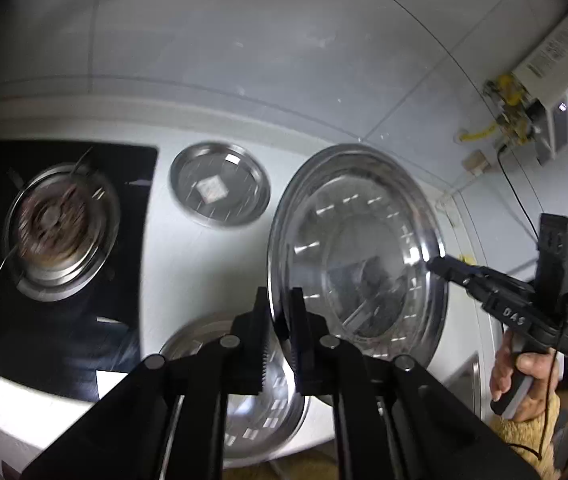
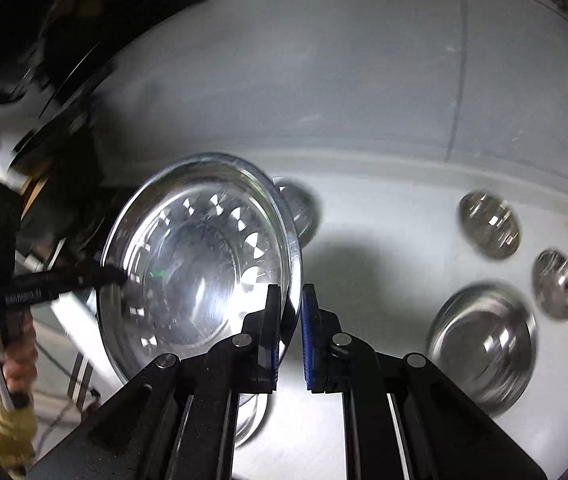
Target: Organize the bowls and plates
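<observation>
Stainless steel everywhere: you held one large steel bowl (image 1: 358, 248) off the white bench (image 1: 188, 264), tipped up on edge, with a gripper on each side of its rim. Your left gripper (image 1: 280, 344) had its fingers (image 1: 258, 344) nearly closed, pinching the near rim. Your right gripper (image 2: 289, 340) also clamped the rim, with a narrow gap between its blue pads showing the rim edge; the left-wrist view showed its tip (image 1: 444, 266) at the bowl's opposite rim.

On the bench: a flat steel plate (image 1: 220, 184) near the back edge beside the black gas hob (image 1: 56, 224), and another bowl (image 1: 260, 392) at the front edge, under the held one. Toward the right end sat a mid-sized bowl (image 2: 484, 348) and two small bowls (image 2: 490, 224) (image 2: 555, 284), well apart from one another. A further dish (image 2: 298, 208) was partly hidden behind the held bowl.

Judged step: carrying the large bowl to a stacking spot, early in the task.

Risks noted:
- Rim is thin and polished; either pinch could slip if you twisted one hand against the other.
- Unequal lowering would swing the bowl into the one below and knock it off the front edge.
- Motion blur suggested speed; slow before release.
</observation>
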Tool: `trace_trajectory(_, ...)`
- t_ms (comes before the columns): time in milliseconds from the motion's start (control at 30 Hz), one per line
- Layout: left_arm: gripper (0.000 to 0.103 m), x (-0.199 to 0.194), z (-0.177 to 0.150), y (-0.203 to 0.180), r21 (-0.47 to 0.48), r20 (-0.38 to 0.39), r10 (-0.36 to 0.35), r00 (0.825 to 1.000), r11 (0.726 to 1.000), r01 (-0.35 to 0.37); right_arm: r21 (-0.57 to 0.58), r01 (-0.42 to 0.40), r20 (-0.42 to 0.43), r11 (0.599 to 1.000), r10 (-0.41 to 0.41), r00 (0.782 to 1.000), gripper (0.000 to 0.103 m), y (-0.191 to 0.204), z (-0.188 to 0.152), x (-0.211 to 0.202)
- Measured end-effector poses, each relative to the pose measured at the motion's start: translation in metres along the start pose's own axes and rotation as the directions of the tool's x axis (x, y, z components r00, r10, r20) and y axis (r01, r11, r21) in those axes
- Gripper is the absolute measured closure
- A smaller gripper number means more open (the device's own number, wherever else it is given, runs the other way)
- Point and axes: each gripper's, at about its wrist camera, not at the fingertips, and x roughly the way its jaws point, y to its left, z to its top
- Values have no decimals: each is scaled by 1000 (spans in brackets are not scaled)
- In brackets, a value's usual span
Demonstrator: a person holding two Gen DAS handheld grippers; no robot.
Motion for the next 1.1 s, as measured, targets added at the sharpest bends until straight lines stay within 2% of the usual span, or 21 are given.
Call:
trace_trajectory(100, 95, -13, -29, 23, 0, -30, -17, 999, 1000, 17, 26, -46, -54, 999, 48, 997, 93, 17, -38, 19)
trace_trajectory(167, 95, -8, -53, 39, 5, -52, -12, 999, 1000, 13, 45, -56, -87, 997, 60, 994, 93, 25, -60, 31)
trace_trajectory(267, 95, 17, -81, 67, -26, -113, -21, 993, 1000, 18, 98, -61, -149, 993, 76, 986, 92, 21, -88, 64)
trace_trajectory(333, 95, 38, -95, 82, -31, -149, 3, 989, 999, -7, 148, -72, -175, 986, 98, 980, 93, 15, -104, 87)
trace_trajectory(400, 95, 57, -107, 94, -30, -184, 23, 983, 999, -29, 165, -44, -193, 985, 76, 978, 93, 16, -118, 103)
trace_trajectory(467, 95, 72, -112, 102, -20, -203, 54, 978, 998, -59, 182, -40, -209, 983, 78, 975, 93, 15, -122, 118)
trace_trajectory(667, 95, 92, -114, 112, -29, -221, 72, 973, 996, -80, 206, -26, -218, 978, 71, 973, 93, 12, -126, 133)
trace_trajectory(1100, 95, 95, -113, 112, -53, -214, 99, 972, 992, -113, 182, -19, -238, 983, 63, 969, 91, 5, -132, 134)
